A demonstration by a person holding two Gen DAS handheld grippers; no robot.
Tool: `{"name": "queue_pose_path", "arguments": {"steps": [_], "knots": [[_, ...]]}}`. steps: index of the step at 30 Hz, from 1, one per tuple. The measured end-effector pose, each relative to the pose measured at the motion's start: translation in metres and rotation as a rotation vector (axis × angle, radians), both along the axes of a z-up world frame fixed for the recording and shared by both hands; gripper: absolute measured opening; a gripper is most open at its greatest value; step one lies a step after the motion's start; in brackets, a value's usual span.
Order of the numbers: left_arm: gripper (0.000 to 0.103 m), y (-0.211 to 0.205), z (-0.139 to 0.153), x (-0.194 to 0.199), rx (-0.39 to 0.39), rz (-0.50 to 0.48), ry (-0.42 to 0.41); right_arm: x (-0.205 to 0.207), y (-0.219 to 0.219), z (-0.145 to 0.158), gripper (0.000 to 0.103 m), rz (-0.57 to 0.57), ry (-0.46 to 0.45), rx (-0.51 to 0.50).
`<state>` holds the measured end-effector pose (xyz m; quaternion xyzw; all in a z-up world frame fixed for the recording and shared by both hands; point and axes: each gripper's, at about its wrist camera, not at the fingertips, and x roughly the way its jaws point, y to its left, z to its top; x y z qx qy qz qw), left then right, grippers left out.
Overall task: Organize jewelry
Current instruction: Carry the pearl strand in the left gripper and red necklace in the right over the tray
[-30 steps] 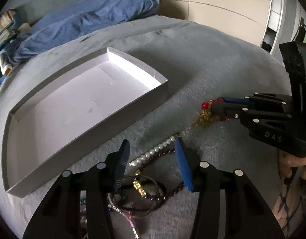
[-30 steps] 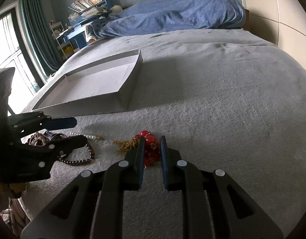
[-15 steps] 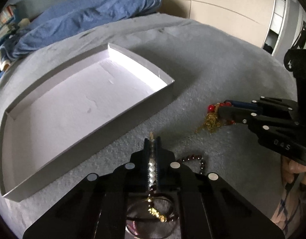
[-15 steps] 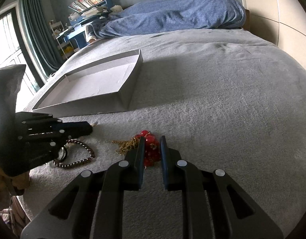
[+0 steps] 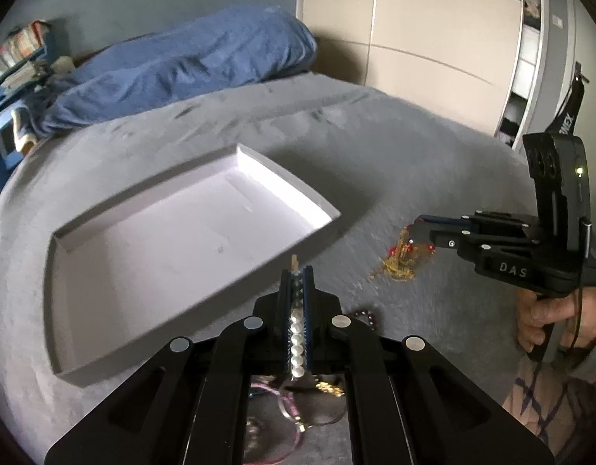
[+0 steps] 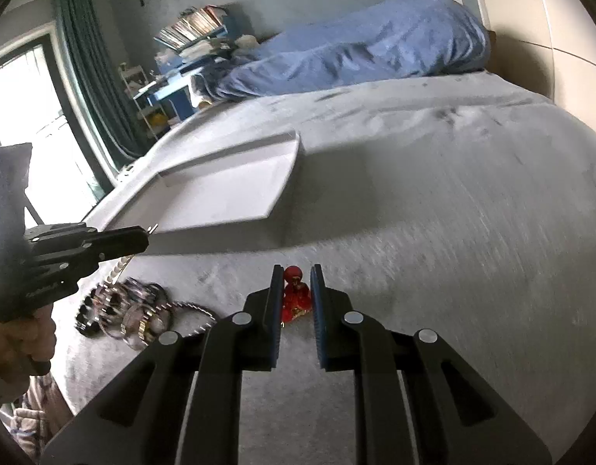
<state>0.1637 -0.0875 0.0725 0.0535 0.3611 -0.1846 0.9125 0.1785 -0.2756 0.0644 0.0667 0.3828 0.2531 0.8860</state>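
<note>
Grey bed [image 5: 433, 147], white tray [image 5: 278, 172] at frame centre, empty.
Left hand-held gripper [image 5: 297, 283] was clamped on pearl strand [image 5: 297, 333]; right hand-held gripper [image 6: 294, 290] pinched red-bead necklace [image 6: 295, 290], jaws part-closed. Lift clear of tray rim before releasing.

My left gripper [image 5: 297, 283], open over the pile 1.0 s ago, now pinches the pearl strand [image 5: 297, 333] and holds it lifted off the bed. My right gripper [image 6: 294, 290] raises the red bead necklace [image 6: 295, 293], gold chain [image 5: 398, 267] dangling.
</note>
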Motion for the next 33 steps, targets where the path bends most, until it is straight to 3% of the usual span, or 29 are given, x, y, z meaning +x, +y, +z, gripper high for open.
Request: {"name": "queue_pose_path", "arguments": {"steps": [10,22,27,33], "knots": [[0.006,0.039,0.022,0.008,-0.026,0.072,-0.041,0.014,0.034,0.052,0.014,0.057,-0.08,0.037],[0.006,0.089,0.019,0.047,-0.067,0.192,-0.009,0.055,0.098,0.101,0.014,0.15,-0.159,0.036],[0.006,0.095,0.015,0.064,-0.077,0.217,0.011,0.074,0.12,0.097,0.014,0.174,-0.134,0.006],[0.006,0.096,-0.008,0.081,-0.075,0.23,0.079,0.088,0.143,0.058,0.014,0.192,-0.04,-0.075]]}}
